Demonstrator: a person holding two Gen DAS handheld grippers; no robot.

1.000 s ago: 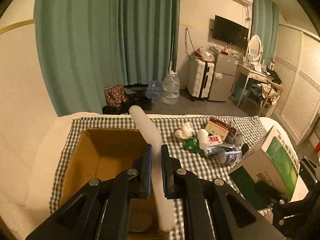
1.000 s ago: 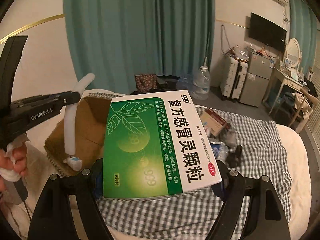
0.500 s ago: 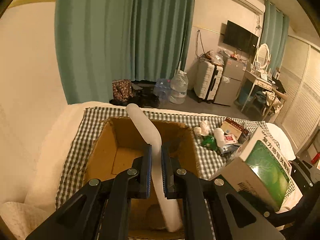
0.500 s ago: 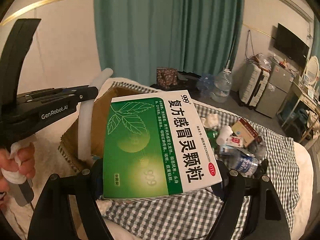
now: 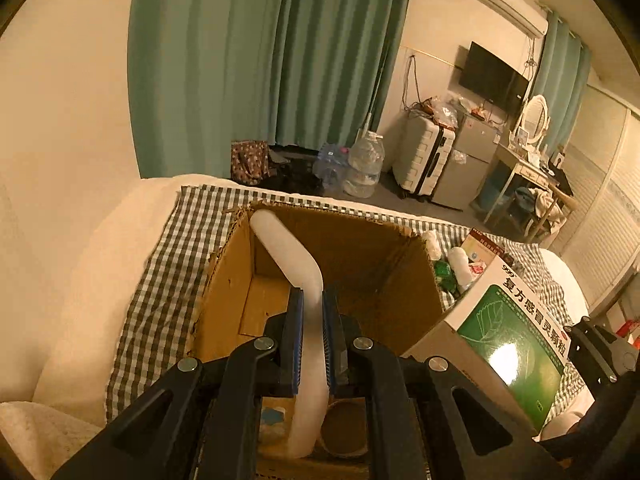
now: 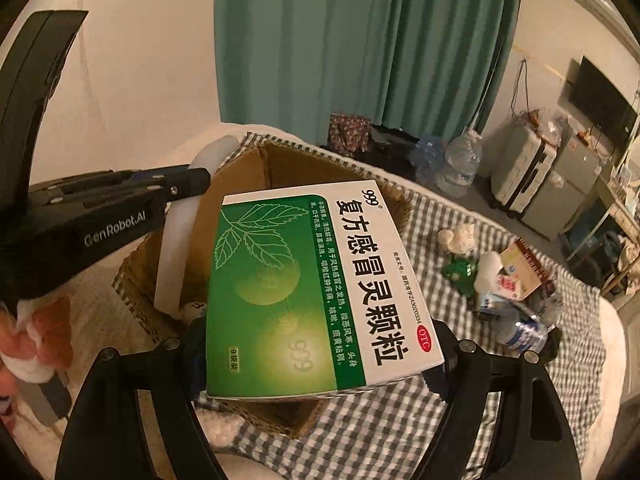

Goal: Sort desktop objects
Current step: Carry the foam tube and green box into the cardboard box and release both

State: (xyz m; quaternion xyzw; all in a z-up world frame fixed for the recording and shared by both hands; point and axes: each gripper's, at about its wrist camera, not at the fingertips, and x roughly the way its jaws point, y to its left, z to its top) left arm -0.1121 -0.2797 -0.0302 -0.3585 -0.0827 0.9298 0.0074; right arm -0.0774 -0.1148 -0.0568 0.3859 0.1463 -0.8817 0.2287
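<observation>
Clamping a bent white foam tube [image 5: 298, 264] between narrow blue-padded jaws, left gripper [image 5: 311, 308], right over the open cardboard box [image 5: 380, 264]; tube's lower end down inside the box, upper end leaning toward its far left corner. Holding a green-and-white medicine carton [image 6: 320, 288] flat across wide-set jaws, right gripper [image 6: 320, 344], carton hanging above the box's near right corner. Sitting on a checked cloth [image 5: 160, 292], that box, nearer the cloth's left edge. Heaped toward the cloth's far right edge, well apart from the box: a plastic bottle [image 6: 524, 334], a small red-and-white packet [image 6: 508, 282], a green wrapper [image 6: 462, 274], crumpled tissue [image 6: 458, 236]. Possibly a roll of tape [image 5: 346, 428] on the box floor, too dim to be sure.
</observation>
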